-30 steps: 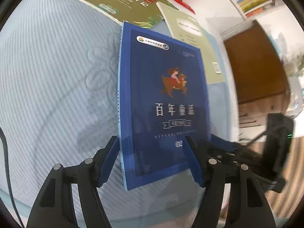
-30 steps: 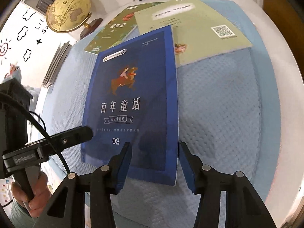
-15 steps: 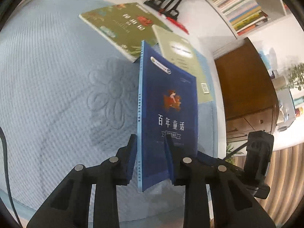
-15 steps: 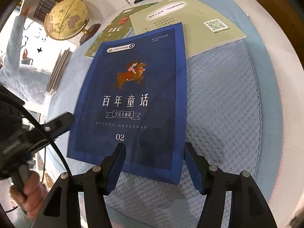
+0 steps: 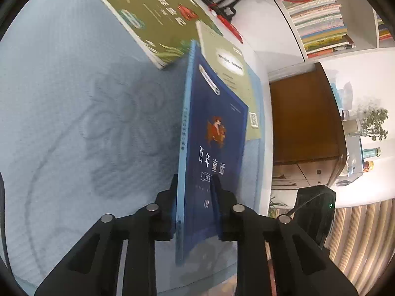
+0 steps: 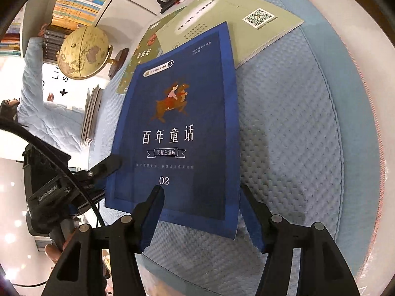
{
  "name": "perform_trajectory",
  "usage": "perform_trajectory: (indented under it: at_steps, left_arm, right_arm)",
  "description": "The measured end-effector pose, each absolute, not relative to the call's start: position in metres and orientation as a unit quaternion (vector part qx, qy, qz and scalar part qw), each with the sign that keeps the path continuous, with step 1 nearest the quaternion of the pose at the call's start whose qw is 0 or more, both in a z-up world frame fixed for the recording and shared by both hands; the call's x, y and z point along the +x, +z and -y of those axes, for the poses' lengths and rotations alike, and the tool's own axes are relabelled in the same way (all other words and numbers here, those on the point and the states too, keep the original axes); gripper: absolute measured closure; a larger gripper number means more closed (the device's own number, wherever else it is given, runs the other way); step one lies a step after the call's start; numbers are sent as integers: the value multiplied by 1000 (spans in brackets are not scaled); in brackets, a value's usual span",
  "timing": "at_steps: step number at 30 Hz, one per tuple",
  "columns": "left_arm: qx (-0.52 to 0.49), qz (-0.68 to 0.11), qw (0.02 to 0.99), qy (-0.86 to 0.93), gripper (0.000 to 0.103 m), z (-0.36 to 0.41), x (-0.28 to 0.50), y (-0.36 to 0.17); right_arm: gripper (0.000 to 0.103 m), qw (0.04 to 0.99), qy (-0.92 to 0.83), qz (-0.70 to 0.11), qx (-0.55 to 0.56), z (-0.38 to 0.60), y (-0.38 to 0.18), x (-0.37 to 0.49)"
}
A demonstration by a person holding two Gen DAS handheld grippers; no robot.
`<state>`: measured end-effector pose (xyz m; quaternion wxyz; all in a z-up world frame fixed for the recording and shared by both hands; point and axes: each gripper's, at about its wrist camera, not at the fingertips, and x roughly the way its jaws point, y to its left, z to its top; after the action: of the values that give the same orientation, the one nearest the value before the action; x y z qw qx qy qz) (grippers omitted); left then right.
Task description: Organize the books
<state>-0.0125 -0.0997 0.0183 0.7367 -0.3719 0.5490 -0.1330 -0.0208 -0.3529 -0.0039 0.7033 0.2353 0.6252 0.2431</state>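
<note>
Left tongs [image 5: 195,197] closing, clamped on blue book [image 5: 217,133] spine edge; right tongs [image 6: 201,212] apart, straddling bottom corner

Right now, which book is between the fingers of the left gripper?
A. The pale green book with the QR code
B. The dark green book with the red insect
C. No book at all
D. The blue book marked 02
D: in the left wrist view the left gripper is closing on the spine side of the blue book, one finger on each face, while both green books lie farther back on the cloth.
</note>
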Motion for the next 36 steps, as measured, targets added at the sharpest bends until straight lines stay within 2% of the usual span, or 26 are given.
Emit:
perform_trajectory:
  at_steps: [5,9,12,13,15,20,22,25,29,36]
  left_arm:
    - [-371,-549,736,-138,86,114,-5,23]
    - [-466,-534,683,-180,86,108,-1,25]
    - [-506,-513,663,-205,86,108,4,37]
    - [-515,-512,655,-209,86,109,7,39]
    - [-529,-513,641,-216,86,112,11,38]
    - [-537,-521,628,-213,86,120,17,33]
    - [-528,-529,633,-203,86,123,19,32]
    - [-465,-556,667,-172,86,130,21,34]
    - [-379,-583,704,-143,86,147,15,36]
    - [-312,-596,727,-137,83,176,-5,40]
  right_arm:
    - [42,692,237,-637,246,356,-1,-12]
    - [41,689,246,-627,268,368,16,-2]
    - [37,670,264,-614,323,384,16,7]
    - [32,661,265,-611,345,390,12,11]
    - [28,647,266,-606,379,400,3,16]
    - [29,595,277,-604,452,408,-22,28]
    - [52,586,288,-597,466,406,-23,30]
    - [66,613,283,-606,420,402,-17,33]
    - [67,663,278,-609,336,395,0,31]
    - [68,736,269,-599,167,385,29,1]
